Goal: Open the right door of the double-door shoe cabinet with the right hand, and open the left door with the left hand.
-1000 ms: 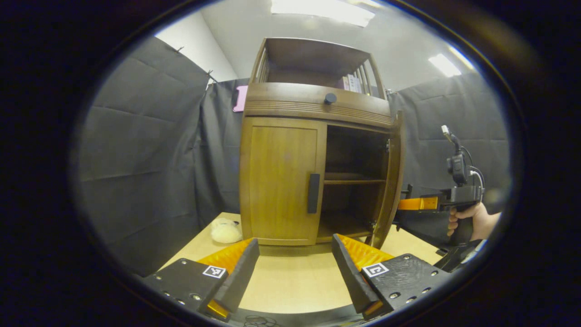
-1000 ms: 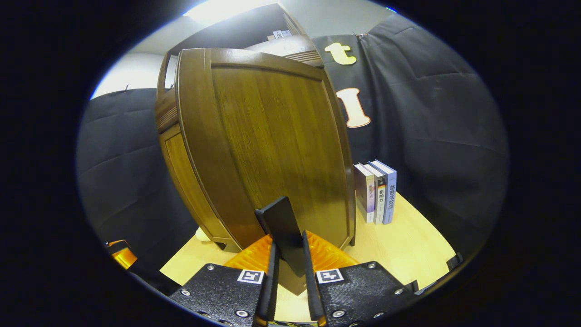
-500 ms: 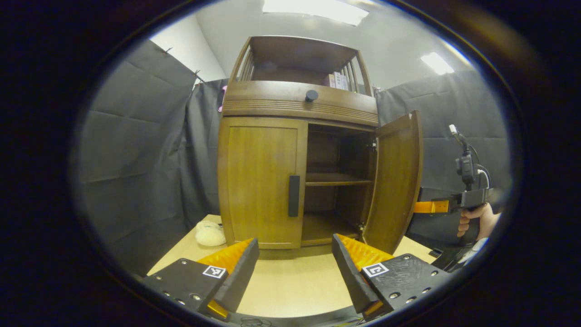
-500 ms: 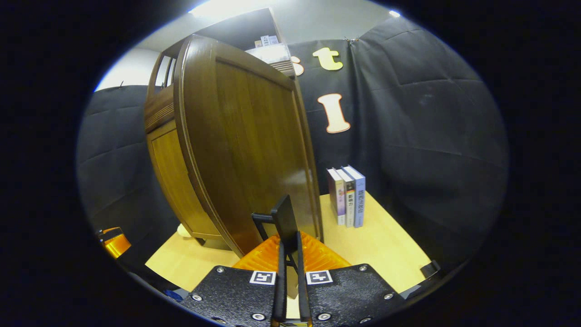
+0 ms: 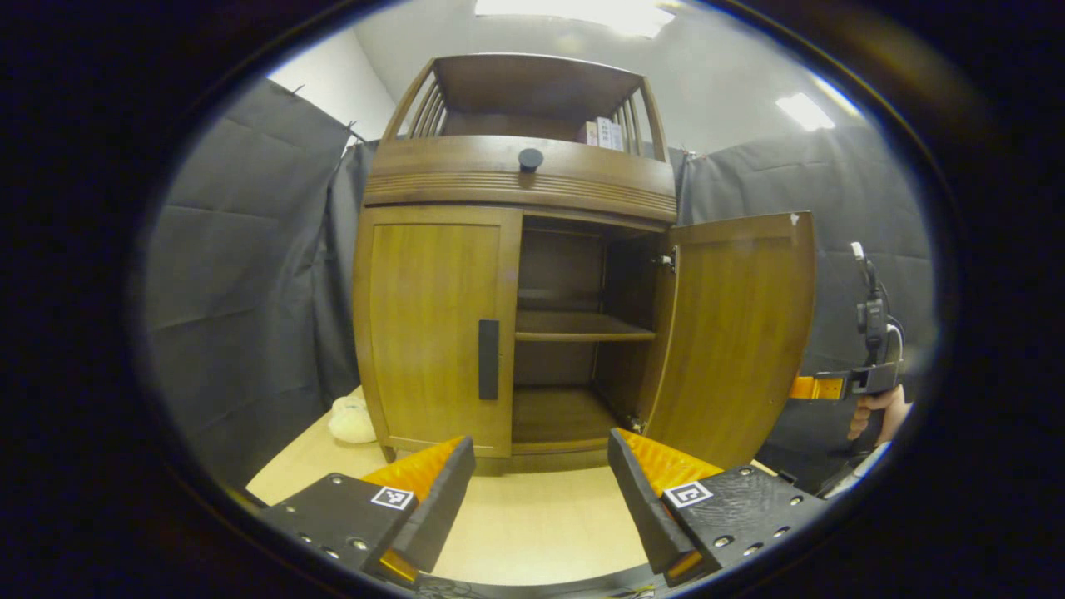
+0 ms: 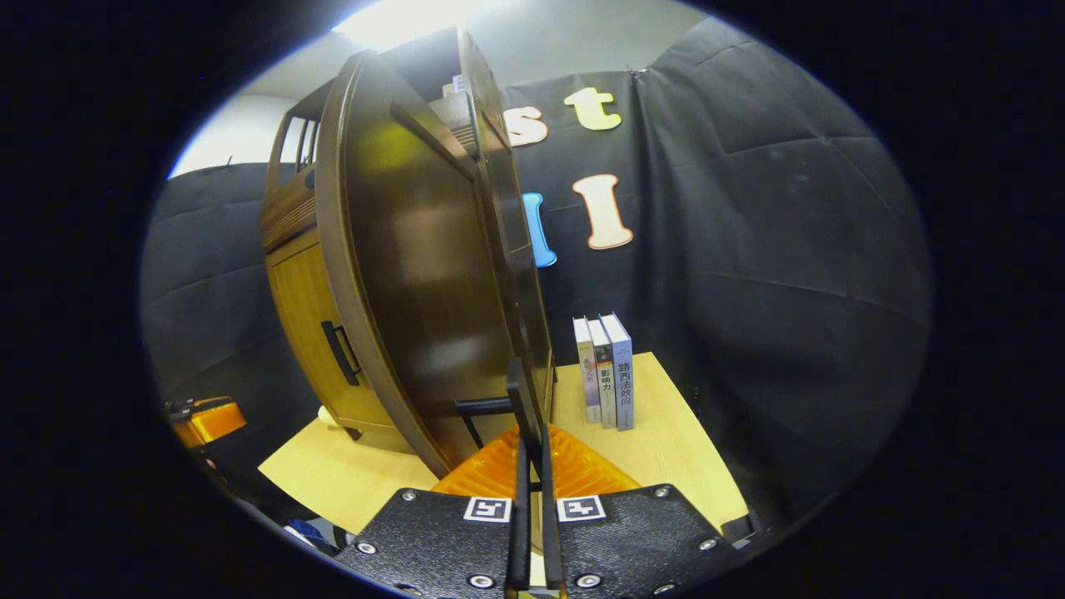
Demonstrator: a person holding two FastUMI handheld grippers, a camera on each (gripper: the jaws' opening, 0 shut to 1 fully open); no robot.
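Observation:
The wooden shoe cabinet (image 5: 516, 183) stands on the table. Its left door (image 5: 433, 324) is closed, with a dark vertical handle (image 5: 488, 359) at its inner edge. Its right door (image 5: 736, 333) is swung wide, baring two inner shelves. My left gripper (image 5: 539, 449) is open and holds nothing, low in front of the cabinet and apart from it. The right gripper view shows the right door (image 6: 416, 274) almost edge-on, and my right gripper (image 6: 530, 441) is shut on that door's dark handle (image 6: 517, 398). In the left gripper view the right gripper (image 5: 819, 387) and a hand (image 5: 874, 412) show behind the open door.
The cabinet stands on a light wooden table (image 5: 532, 524). A pale soft lump (image 5: 351, 420) lies at its left foot. Three upright books (image 6: 603, 370) stand on the table past the open door. A drawer with a round knob (image 5: 530, 158) tops the doors.
The right door has swung farther open, drawn round by my right gripper on its handle. My left gripper has come nearer to the cabinet front and has stayed open.

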